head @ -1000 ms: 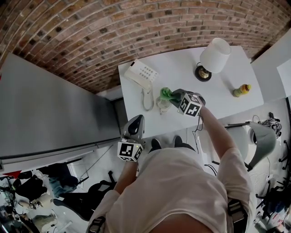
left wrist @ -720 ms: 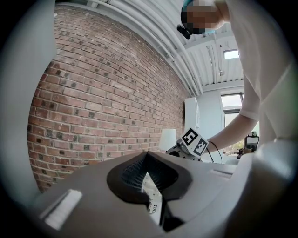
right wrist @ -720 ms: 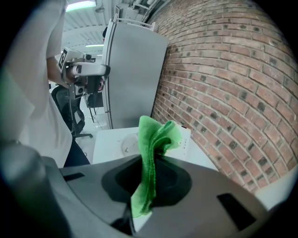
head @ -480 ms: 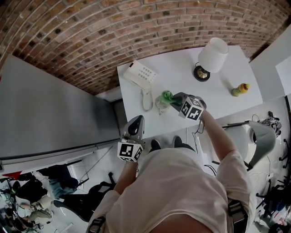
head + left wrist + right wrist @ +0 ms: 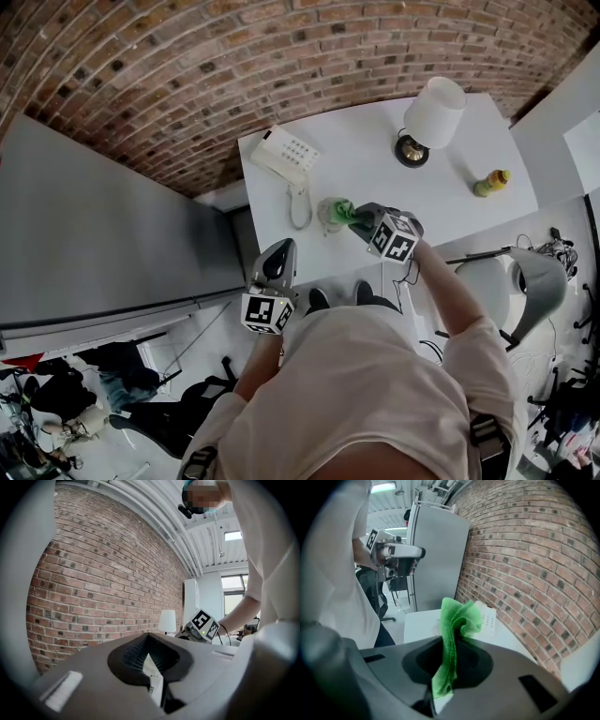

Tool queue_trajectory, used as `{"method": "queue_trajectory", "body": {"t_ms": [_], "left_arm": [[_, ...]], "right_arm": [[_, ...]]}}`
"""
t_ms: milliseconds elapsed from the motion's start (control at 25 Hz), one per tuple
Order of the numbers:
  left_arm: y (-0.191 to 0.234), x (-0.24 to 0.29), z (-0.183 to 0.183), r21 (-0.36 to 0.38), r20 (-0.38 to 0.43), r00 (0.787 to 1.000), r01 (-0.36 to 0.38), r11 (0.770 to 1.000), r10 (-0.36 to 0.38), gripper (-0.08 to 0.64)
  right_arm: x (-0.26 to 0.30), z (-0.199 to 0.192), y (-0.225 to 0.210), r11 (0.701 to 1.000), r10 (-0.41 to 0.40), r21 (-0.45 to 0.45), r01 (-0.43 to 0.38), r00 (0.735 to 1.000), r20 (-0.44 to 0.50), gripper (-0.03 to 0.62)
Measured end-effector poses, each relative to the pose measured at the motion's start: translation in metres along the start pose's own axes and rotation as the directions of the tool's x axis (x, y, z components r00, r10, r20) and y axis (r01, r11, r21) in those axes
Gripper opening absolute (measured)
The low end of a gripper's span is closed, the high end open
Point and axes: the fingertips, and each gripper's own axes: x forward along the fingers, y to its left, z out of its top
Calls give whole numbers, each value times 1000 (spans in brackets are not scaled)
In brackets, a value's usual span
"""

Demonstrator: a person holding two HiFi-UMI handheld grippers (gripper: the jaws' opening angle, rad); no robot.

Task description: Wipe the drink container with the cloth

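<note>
1. The right gripper (image 5: 360, 217) reaches over the near edge of the white tabletop (image 5: 375, 150); its fingers are clamped on a green cloth (image 5: 457, 620), which rises out of them in a bunched fold and also hangs down between them.
2. In the head view the cloth rests against a pale clear container (image 5: 326, 216) near the front edge of the tabletop, just right of the telephone's cord; its exact shape is too small to tell.
3. The left gripper (image 5: 280, 253) is held off the tabletop, near its front left corner and above the floor; its fingers are together with nothing between them; its own view looks toward the brick wall (image 5: 93, 573), with the lamp and the right gripper's marker cube in the distance.
4. A white telephone (image 5: 287, 153) lies at the left end of the tabletop; a white-shaded lamp (image 5: 433, 112) stands toward the back right; a small yellow bottle (image 5: 490, 183) stands at the right end, well apart from the cloth.
5. A tall grey cabinet (image 5: 103, 225) stands left of the tabletop, against the same wall.
</note>
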Motion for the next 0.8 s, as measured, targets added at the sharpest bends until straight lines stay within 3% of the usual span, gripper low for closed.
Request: {"method": "queue_trajectory", "body": {"t_ms": [280, 800], "left_arm": [[-5, -3, 2, -2, 8, 1000, 7, 1000, -7, 11], [-5, -2, 1, -1, 6, 1000, 20, 1000, -20, 11]], "right_arm": [[-6, 1, 12, 999, -43, 23, 43, 999, 9, 43], [7, 13, 52, 996, -14, 91, 9, 999, 47, 43]]}}
